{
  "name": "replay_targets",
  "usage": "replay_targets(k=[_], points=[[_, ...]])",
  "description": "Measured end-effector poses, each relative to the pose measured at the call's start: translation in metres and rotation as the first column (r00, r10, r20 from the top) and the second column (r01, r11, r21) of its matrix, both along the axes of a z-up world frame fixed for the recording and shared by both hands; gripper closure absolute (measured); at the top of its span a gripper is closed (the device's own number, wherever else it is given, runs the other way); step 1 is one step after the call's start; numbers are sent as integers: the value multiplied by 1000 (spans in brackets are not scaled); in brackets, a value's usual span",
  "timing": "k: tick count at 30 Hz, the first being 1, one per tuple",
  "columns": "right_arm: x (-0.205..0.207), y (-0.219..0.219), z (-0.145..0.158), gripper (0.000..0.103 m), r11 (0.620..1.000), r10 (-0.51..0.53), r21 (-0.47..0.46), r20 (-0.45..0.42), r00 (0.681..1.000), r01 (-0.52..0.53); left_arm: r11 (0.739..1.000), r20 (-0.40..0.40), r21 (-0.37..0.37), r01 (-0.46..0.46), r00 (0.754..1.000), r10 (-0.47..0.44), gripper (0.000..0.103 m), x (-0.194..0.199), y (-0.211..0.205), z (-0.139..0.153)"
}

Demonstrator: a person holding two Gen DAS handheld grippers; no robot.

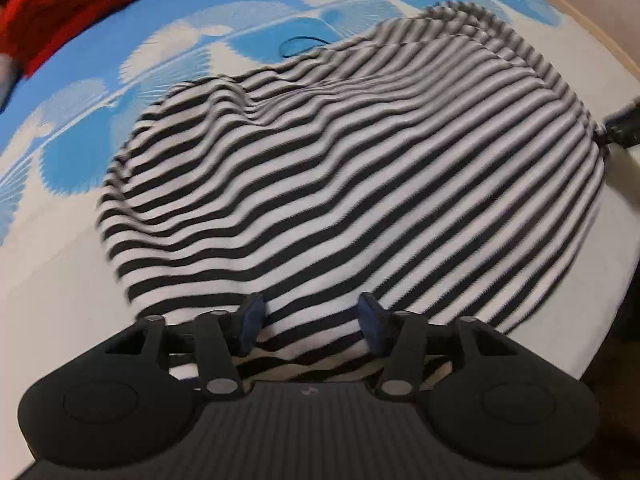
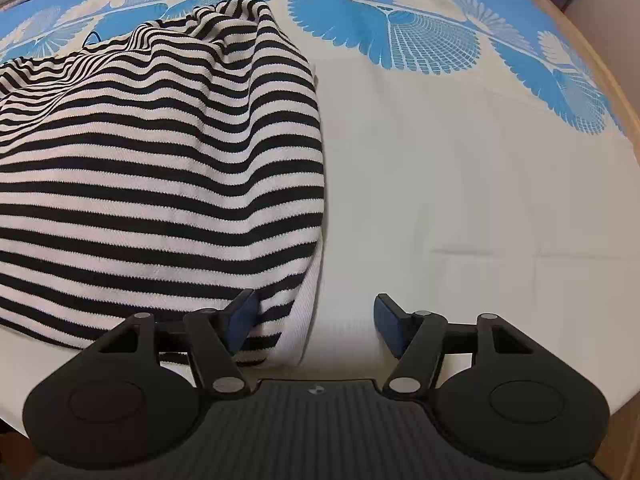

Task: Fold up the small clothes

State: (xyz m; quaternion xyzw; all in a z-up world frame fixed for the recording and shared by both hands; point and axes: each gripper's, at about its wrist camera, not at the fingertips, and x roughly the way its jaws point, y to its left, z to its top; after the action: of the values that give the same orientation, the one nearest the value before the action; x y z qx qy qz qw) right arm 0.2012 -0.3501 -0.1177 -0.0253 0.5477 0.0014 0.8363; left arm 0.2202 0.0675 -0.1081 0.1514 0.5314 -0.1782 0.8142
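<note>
A black-and-white striped garment [image 1: 352,184] lies rumpled on a white and blue patterned cloth [image 2: 440,160] that covers the work surface. It is spread but not flat, with ridges across its middle and its far end bunched up.

The left gripper [image 1: 314,322] points down over the near hem, jaws apart, striped fabric between the blue pads, which do not seem to pinch it. The right gripper [image 2: 316,322] hangs at the garment's right near corner, jaws wide. Its left pad rests against the striped edge and a white ribbed band; its right pad stands over bare cloth. Neither tool holds anything.

This looks like the start of a fold: both tools are lining up on the near edge. The next move likely calls for closing each pair of pads on the hem, then lifting both corners together and carrying them toward the far end.

A red fabric item [image 1: 60,8] lies well apart, at the far left.
</note>
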Motion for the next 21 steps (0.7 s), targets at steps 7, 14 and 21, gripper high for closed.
replay_targets(k=[7,14,21], points=[[-11,-1,0,41,1000,-10,-14,-1,1000,10,994,-101,42,-98,990,102,56,-16,14,-11],[-30,-6,13,43,999,-27,-33,61,998,29,971,118,-68,-229,965,236,55,-42,26,40],[-70,-21,66,43,992,-125,54,331,935,113,913,273,-160,-375,872,406,55,-85,42,84]])
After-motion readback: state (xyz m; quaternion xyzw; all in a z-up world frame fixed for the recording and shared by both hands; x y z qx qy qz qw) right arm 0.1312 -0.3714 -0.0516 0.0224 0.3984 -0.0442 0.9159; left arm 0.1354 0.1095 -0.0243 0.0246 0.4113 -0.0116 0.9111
